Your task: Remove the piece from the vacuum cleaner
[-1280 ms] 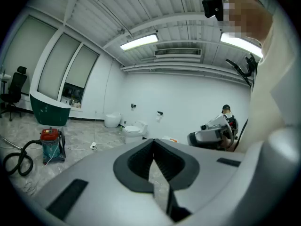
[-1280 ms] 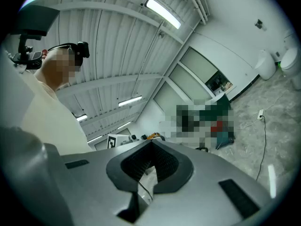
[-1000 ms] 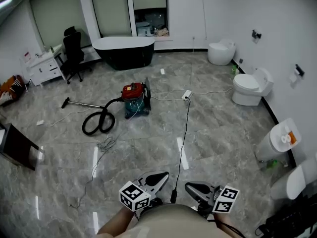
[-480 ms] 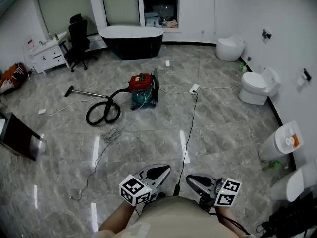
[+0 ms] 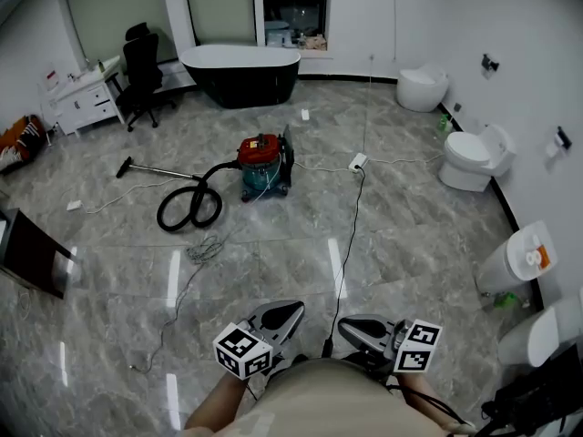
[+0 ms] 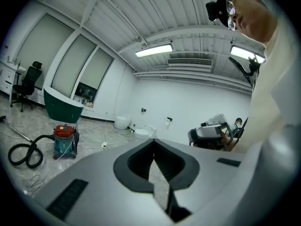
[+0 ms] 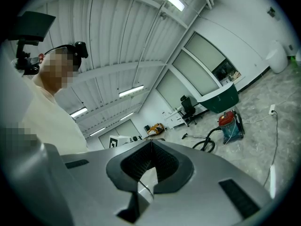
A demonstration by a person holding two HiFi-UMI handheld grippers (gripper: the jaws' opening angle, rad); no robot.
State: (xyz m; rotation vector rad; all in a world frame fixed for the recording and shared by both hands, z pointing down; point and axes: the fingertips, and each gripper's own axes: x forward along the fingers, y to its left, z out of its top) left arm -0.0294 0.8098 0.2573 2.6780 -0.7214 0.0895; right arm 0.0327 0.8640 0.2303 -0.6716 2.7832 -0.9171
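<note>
Vacuum cleaner, a teal drum with a red lid (image 5: 262,167), stood on the grey marble floor (image 5: 428,244) well ahead of both claws, left of my left claw's line. Its black ribbed hose (image 5: 189,209) lay coiled further left, ending in a thin metal wand (image 5: 150,168).

My left claw (image 5: 290,310) and right claw (image 5: 344,327) were near my waist, jaws pressed together on both, nothing between them.

Step in hand, as I judged it, was the approach. To do it well: close in square to the drum, open one claw early, steady the drum with the other, and pull at the hose joint, not mid-hose. Which piece was meant I couldn't tell from here.

The drum's lid was on, contents hidden. A black oval bathtub (image 5: 240,73) stood far beyond; nothing showed inside it.
</note>
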